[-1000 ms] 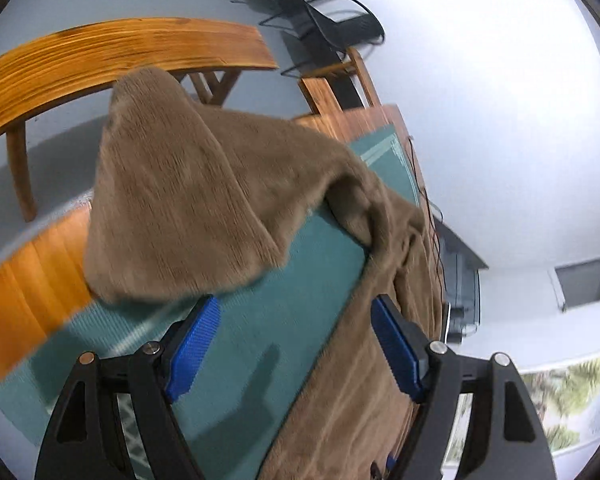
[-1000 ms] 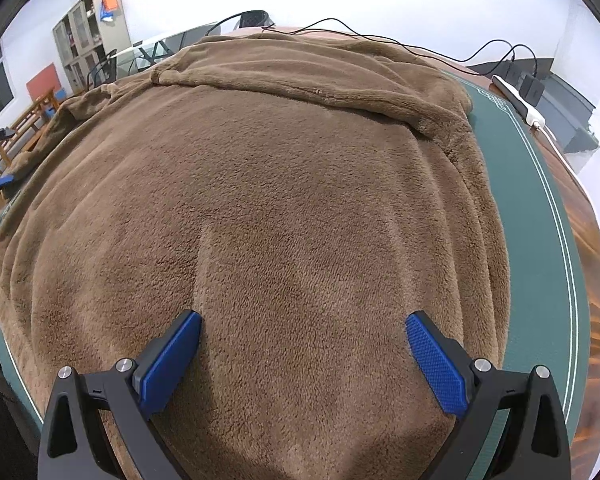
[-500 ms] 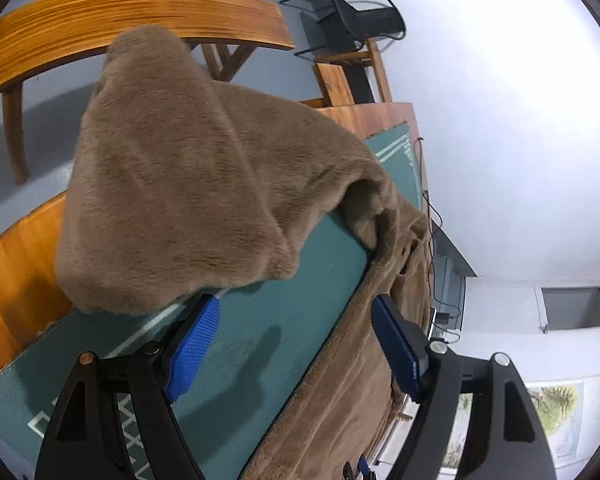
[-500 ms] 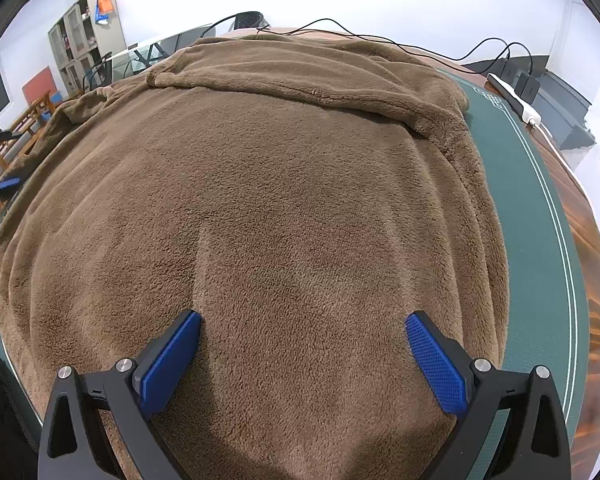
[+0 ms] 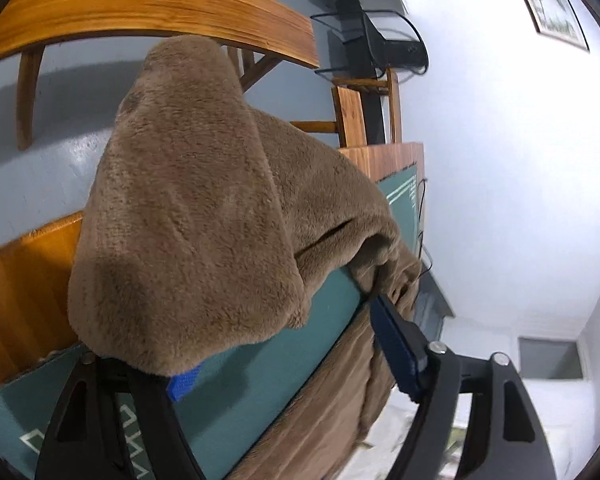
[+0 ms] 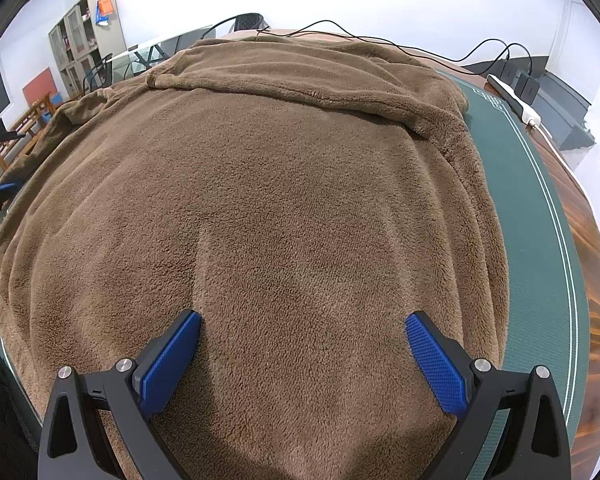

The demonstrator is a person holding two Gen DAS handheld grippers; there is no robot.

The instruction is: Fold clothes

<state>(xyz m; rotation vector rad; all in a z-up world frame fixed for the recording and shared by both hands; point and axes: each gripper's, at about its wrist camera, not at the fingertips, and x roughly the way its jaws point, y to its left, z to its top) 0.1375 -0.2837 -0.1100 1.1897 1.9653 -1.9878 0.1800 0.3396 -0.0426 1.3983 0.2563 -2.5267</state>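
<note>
- My left gripper (image 5: 284,354) is closing its jaws. A fold of the brown fleece garment (image 5: 204,216) hangs over the left finger and hides most of its blue pad; only a small blue corner shows below the cloth. The right pad (image 5: 396,350) sits at the garment's other edge. I cannot tell whether the pads press on the fabric yet.
- Between those fingers I see bare green mat (image 5: 260,392), so the gap is only partly filled by cloth.
- Relative to the green mat: the lifted fold rises above its near corner, and the rest of the garment runs along its right edge and drapes down.
- The wooden desk (image 5: 16,280) rim shows left of the mat, with a wooden chair (image 5: 148,4) beyond it. Open floor lies between chair and desk.
- My right gripper (image 6: 302,350) has its jaws spread wide, both blue pads resting on or just above the flat fleece, with nothing pinched between them.
- In the right wrist view the garment (image 6: 280,184) covers most of the mat. Its right edge leaves a strip of bare mat (image 6: 540,240) before the desk rim (image 6: 588,232).
- A folded-over band runs across the garment's far end.
- A white power strip (image 6: 516,102) and cables lie at the mat's far right corner, apart from the garment.
</note>
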